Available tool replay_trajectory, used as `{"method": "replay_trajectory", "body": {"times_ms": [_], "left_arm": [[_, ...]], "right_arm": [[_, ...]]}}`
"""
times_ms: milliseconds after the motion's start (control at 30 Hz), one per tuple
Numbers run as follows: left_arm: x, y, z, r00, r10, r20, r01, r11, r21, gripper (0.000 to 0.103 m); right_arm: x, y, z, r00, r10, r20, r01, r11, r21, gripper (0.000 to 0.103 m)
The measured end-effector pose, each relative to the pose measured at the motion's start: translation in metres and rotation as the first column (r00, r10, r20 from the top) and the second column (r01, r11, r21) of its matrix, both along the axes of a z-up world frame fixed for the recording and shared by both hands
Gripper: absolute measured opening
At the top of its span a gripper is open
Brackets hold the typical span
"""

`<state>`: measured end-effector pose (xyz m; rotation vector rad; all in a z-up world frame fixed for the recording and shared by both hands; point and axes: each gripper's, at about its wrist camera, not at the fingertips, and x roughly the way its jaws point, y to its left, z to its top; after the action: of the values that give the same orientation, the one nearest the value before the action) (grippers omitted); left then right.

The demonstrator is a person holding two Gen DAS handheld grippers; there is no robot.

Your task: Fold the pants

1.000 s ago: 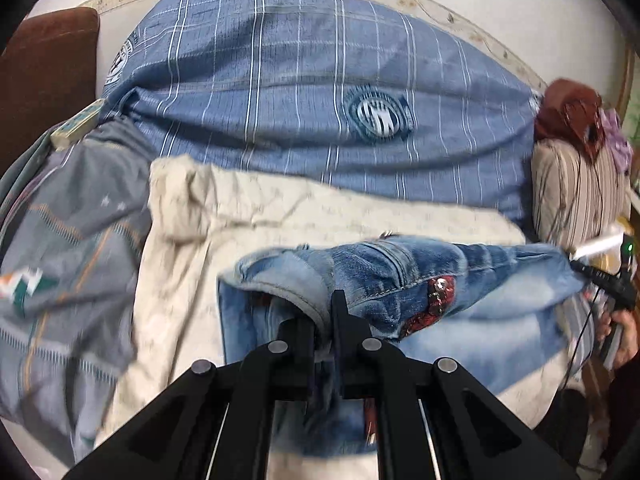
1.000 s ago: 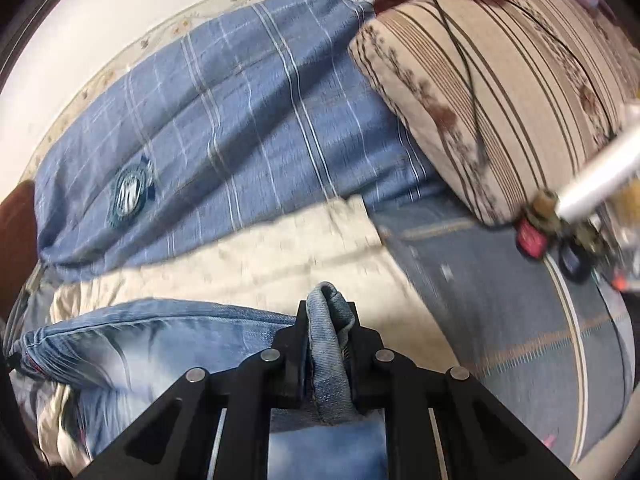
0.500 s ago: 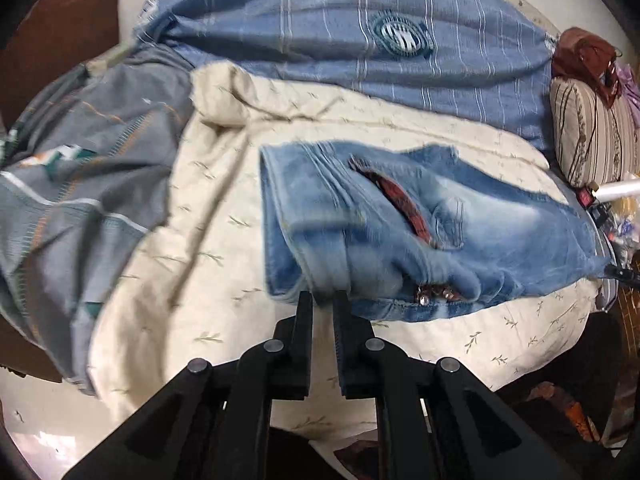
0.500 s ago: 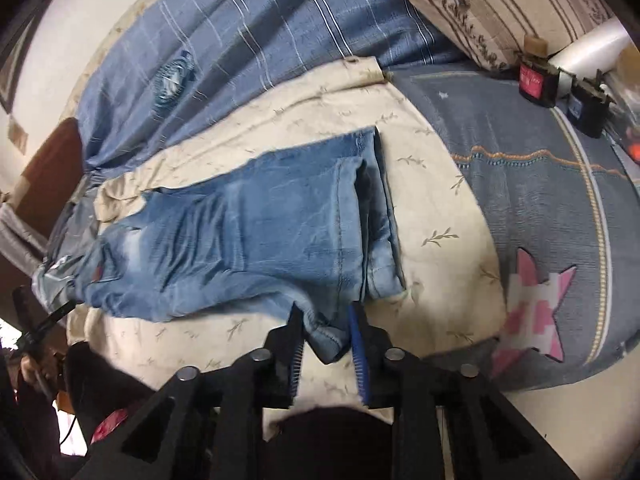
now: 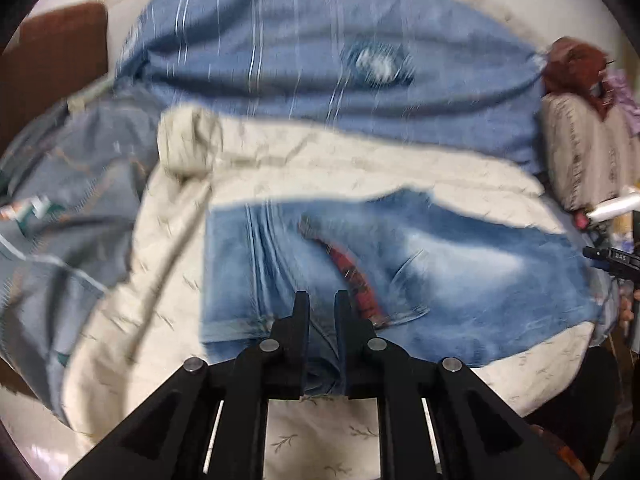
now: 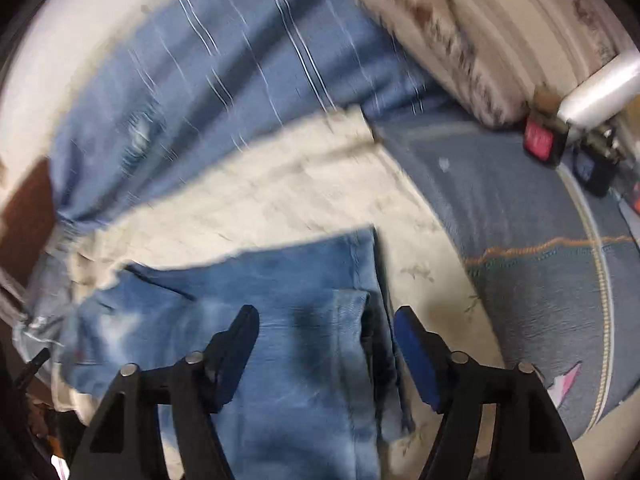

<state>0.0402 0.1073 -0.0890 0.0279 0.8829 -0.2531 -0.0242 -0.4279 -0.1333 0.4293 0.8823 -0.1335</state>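
Faded blue jeans [image 5: 460,264] with a red patch [image 5: 356,276] lie flat, folded lengthwise, on a cream sheet [image 5: 360,168]. My left gripper [image 5: 320,300] is low over the waist end. Its jaws are nearly shut, with denim in the narrow gap. In the right wrist view the leg end of the jeans [image 6: 288,280] lies under my right gripper [image 6: 326,316]. Its jaws are opening and stand wide apart. The folded hem lies between the blue pads [image 6: 412,344] and touches neither. Both views are blurred by motion.
A blue plaid blanket [image 5: 300,60] lies behind the sheet. A striped pillow [image 6: 500,32] and small bottles [image 6: 540,144] sit at the right. A grey quilt [image 5: 60,200] lies at the left and another grey cover [image 6: 520,220] at the right. A brown cushion [image 5: 52,64] is far left.
The jeans, held up a second ago, now lie flat on the sheet. Both grippers have come down. The right jaws have spread and let go of the hem.
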Motion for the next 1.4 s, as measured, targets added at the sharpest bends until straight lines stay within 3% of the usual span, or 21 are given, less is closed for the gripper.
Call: {"method": "replay_trajectory", "body": {"times_ms": [67, 133, 367, 500, 633, 700, 800, 900, 967, 1067, 1233, 1400], "left_arm": [[0.012, -0.004, -0.022, 0.998, 0.032, -0.059, -0.03, 0.999, 0.029, 0.012], [0.014, -0.004, -0.03, 0.996, 0.047, -0.079, -0.043, 0.998, 0.043, 0.012], [0.007, -0.004, -0.018, 0.999, 0.046, -0.008, -0.045, 0.994, 0.103, 0.012], [0.002, -0.011, -0.027, 0.999, 0.054, 0.002, -0.054, 0.99, 0.133, 0.012], [0.0, -0.014, -0.041, 0.998, 0.066, 0.002, -0.065, 0.985, 0.159, 0.012], [-0.001, -0.017, -0.042, 0.998, 0.061, 0.01, -0.062, 0.982, 0.177, 0.012], [-0.003, -0.015, -0.04, 0.998, 0.054, 0.009, -0.055, 0.983, 0.177, 0.012], [-0.004, -0.011, -0.038, 0.998, 0.058, -0.008, -0.056, 0.987, 0.153, 0.012], [-0.009, -0.011, -0.031, 0.998, 0.061, 0.003, -0.061, 0.987, 0.146, 0.012], [-0.019, -0.017, -0.016, 0.997, 0.049, 0.055, -0.057, 0.989, 0.139, 0.017], [-0.023, -0.031, -0.001, 0.993, 0.036, 0.116, -0.05, 0.991, 0.124, 0.057], [-0.003, -0.021, -0.023, 0.994, 0.107, 0.024, -0.11, 0.983, 0.148, 0.057]], "right_arm": [[0.021, 0.005, -0.018, 0.994, 0.006, -0.109, -0.012, 0.999, -0.051, 0.013], [0.029, 0.006, -0.018, 0.993, 0.002, -0.12, -0.01, 0.998, -0.066, 0.004], [0.035, 0.006, 0.047, 0.994, -0.005, 0.108, 0.022, 0.988, -0.152, 0.003], [0.055, -0.006, 0.035, 0.993, -0.057, 0.107, 0.073, 0.986, -0.151, 0.003], [0.071, -0.035, -0.017, 0.995, -0.091, 0.032, 0.092, 0.995, -0.039, 0.008], [0.066, -0.043, -0.026, 0.993, -0.111, 0.046, 0.109, 0.994, 0.03, 0.01], [0.048, -0.057, -0.02, 0.981, -0.177, 0.08, 0.167, 0.979, 0.119, 0.012], [0.021, -0.071, 0.001, 0.954, -0.271, 0.124, 0.256, 0.959, 0.125, 0.014], [0.005, -0.072, 0.018, 0.942, -0.286, 0.177, 0.261, 0.953, 0.151, 0.015], [0.002, -0.042, 0.043, 0.963, -0.183, 0.197, 0.171, 0.982, 0.076, 0.015], [0.029, 0.054, 0.045, 0.987, 0.073, 0.146, -0.067, 0.997, -0.048, 0.015], [0.07, 0.143, 0.008, 0.974, 0.224, 0.043, -0.218, 0.97, -0.11, 0.015]]}}
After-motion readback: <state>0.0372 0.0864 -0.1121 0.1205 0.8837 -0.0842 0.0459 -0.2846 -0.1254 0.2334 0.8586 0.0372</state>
